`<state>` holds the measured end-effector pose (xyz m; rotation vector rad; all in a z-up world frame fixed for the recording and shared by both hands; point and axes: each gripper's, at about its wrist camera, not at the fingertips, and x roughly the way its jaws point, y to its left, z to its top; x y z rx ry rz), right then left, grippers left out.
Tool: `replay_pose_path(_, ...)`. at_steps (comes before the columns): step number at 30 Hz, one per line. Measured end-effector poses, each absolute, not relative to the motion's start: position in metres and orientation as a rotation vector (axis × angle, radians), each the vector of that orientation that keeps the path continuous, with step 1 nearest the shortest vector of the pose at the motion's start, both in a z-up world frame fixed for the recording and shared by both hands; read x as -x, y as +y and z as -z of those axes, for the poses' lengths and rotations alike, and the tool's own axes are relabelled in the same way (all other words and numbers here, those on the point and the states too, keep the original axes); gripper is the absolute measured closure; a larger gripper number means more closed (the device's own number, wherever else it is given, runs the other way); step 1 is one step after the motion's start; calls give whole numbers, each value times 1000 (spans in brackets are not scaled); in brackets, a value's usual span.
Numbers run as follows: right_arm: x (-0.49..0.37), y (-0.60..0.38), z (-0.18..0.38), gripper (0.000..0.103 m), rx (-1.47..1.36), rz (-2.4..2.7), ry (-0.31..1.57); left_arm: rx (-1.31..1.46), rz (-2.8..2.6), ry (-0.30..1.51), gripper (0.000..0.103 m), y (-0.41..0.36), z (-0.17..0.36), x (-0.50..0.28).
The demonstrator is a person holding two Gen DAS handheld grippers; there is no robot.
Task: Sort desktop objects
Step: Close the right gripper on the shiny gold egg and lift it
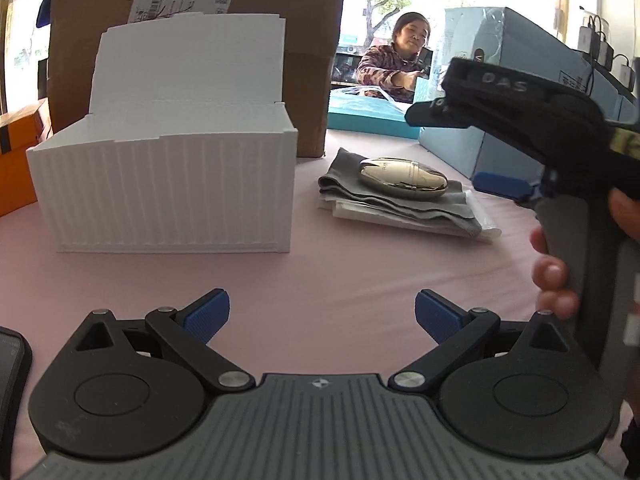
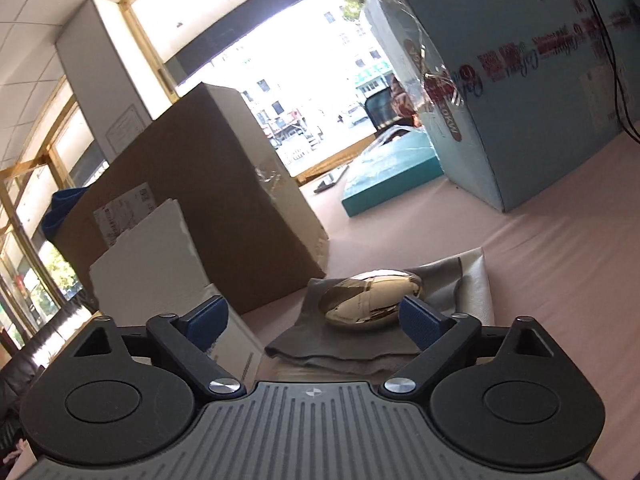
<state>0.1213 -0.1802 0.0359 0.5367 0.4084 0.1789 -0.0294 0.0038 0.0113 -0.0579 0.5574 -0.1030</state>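
Here we hold both grippers over a pink tablecloth (image 1: 340,272). Our left gripper (image 1: 322,316) hovers low over bare cloth, its blue pads (image 1: 210,314) spread wide with nothing between them. From its camera, a white ribbed box (image 1: 168,188) with its lid standing open sits at about eleven o'clock, backed against a large brown cardboard carton (image 1: 312,40). At about one o'clock lies a shiny gold oval case (image 1: 403,178), resting on a folded grey cloth (image 1: 384,208) that itself lies on a flat clear-wrapped white packet (image 1: 476,232).

Our right gripper (image 2: 316,320) shows in the left camera at three o'clock, tilted downward, with the fingers of our hand (image 1: 554,280) wrapped round its grey handle. In its own camera its claw is also wide and holds nothing: the gold case appears just beyond the fingertips at about one o'clock, with the right blue pad (image 2: 420,324) overlapping the case's end in the view. We cannot tell whether that pad touches it. The white box rises at ten o'clock there.

Farther back stand a pale blue printed carton (image 2: 520,100) and a flat teal box (image 2: 392,176). A person in a patterned top (image 1: 384,68) sits beyond the table. A dark phone-like edge (image 1: 12,364) shows at nine o'clock of the left view.
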Motion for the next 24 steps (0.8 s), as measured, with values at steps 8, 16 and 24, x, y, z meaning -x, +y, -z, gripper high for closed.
replay_pose_path(8,-164,-190,-24,19,-402,-214,474,78,124,587,3,4,-9,20)
replay_pose_path(16,-188,-214,3,18,-534,-291,524,85,156,621,3,5,-7,18)
replay_pose_path(24,-204,-221,12,53,-575,-315,581,147,142,598,3,13,-11,21)
